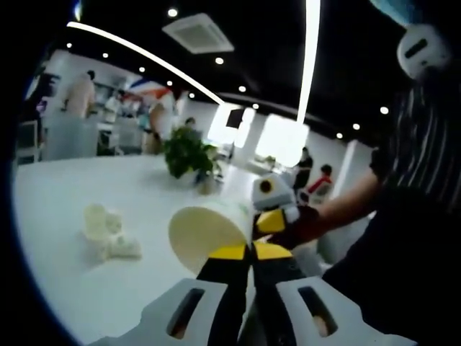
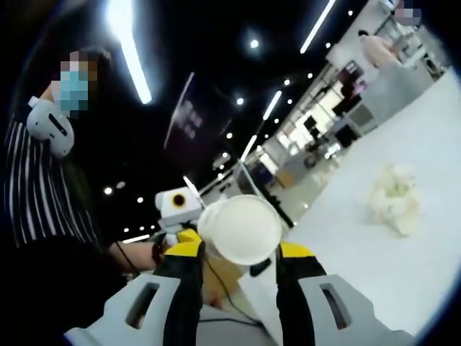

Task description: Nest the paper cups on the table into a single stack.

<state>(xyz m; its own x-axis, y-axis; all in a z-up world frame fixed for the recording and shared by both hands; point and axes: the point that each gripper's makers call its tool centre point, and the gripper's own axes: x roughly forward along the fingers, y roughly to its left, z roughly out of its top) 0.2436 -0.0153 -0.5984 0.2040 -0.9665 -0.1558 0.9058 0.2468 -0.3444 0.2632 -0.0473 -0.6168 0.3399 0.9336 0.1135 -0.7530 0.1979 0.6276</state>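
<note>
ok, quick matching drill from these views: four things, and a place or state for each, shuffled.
1 paper cup
2 potted plant
3 crumpled white lump
4 light strip

A overhead, lit
B lying on the table
C at the left claw tips, mouth toward that camera
D standing far back on the table

Pairs: 1-C, 2-D, 3-B, 4-A

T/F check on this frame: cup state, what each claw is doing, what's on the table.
1. The left claw grips a paper cup lying sideways, mouth toward the camera. True.
2. The right claw is empty. False: a paper cup sits between its jaws, bottom toward the camera.
3. A potted plant stands on the table. True.
4. Pale crumpled material lies on the table. True.
5. A finished cup stack stands on the table. False: none visible.
</note>
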